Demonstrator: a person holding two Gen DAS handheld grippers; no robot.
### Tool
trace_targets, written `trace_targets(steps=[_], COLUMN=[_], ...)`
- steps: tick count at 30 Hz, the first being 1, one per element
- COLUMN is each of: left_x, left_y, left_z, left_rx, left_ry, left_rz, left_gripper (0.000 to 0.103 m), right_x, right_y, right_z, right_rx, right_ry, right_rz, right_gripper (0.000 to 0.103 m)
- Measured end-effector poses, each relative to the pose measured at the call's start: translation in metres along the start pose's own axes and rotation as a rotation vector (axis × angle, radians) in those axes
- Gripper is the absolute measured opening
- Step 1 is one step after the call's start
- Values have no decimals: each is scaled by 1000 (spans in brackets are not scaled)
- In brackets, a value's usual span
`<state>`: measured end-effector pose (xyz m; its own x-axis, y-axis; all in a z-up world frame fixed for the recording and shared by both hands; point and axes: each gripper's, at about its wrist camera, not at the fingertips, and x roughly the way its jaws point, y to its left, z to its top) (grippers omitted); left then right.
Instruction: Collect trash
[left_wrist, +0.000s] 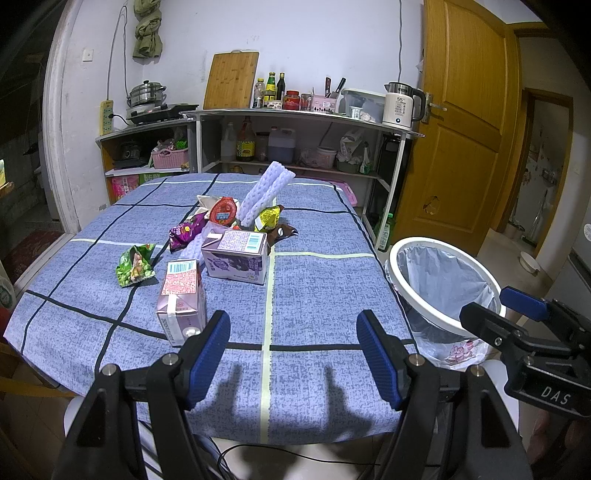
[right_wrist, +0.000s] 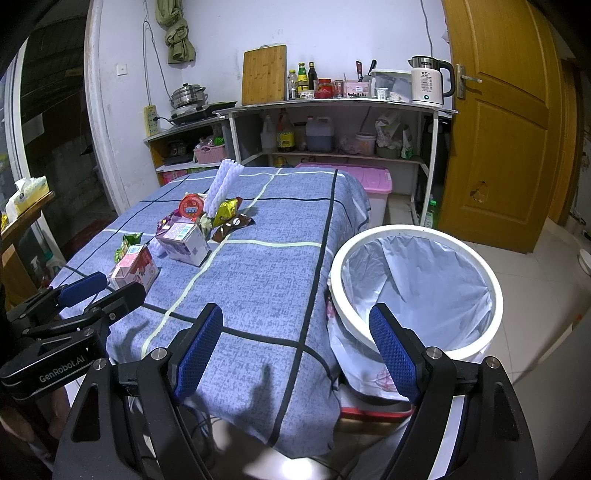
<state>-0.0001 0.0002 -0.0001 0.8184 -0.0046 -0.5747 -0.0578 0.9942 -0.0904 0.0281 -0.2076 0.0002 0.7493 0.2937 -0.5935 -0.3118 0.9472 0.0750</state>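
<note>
Trash lies on the blue checked tablecloth (left_wrist: 314, 295): a pink carton (left_wrist: 181, 299) nearest me, a purple carton (left_wrist: 236, 256), a green snack bag (left_wrist: 136, 265), a purple wrapper (left_wrist: 186, 230), a red lid (left_wrist: 223, 211), white foam netting (left_wrist: 264, 192), a yellow wrapper (left_wrist: 267, 218) and a brown wrapper (left_wrist: 282, 233). A white bin (right_wrist: 417, 291) with a pale liner stands off the table's right edge. My left gripper (left_wrist: 293, 354) is open over the near table edge, just right of the pink carton. My right gripper (right_wrist: 295, 350) is open, straddling the table corner and bin rim.
Kitchen shelves (left_wrist: 295, 114) with bottles, a kettle (left_wrist: 400, 105) and a cutting board stand behind the table. A wooden door (left_wrist: 461, 122) is at the right. A pink-lidded box (right_wrist: 354, 177) sits on the floor beyond the table. Cables lie on the floor below.
</note>
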Motion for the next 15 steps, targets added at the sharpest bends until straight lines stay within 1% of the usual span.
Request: trace_targets(steps=[15], left_x=[0], left_y=[0], left_z=[0], left_rx=[-1], left_ry=[0], left_rz=[0], left_gripper=[73], right_x=[1], right_y=[1], right_z=[0], right_rx=[-1], right_ry=[1], right_rz=[0], right_gripper=[82])
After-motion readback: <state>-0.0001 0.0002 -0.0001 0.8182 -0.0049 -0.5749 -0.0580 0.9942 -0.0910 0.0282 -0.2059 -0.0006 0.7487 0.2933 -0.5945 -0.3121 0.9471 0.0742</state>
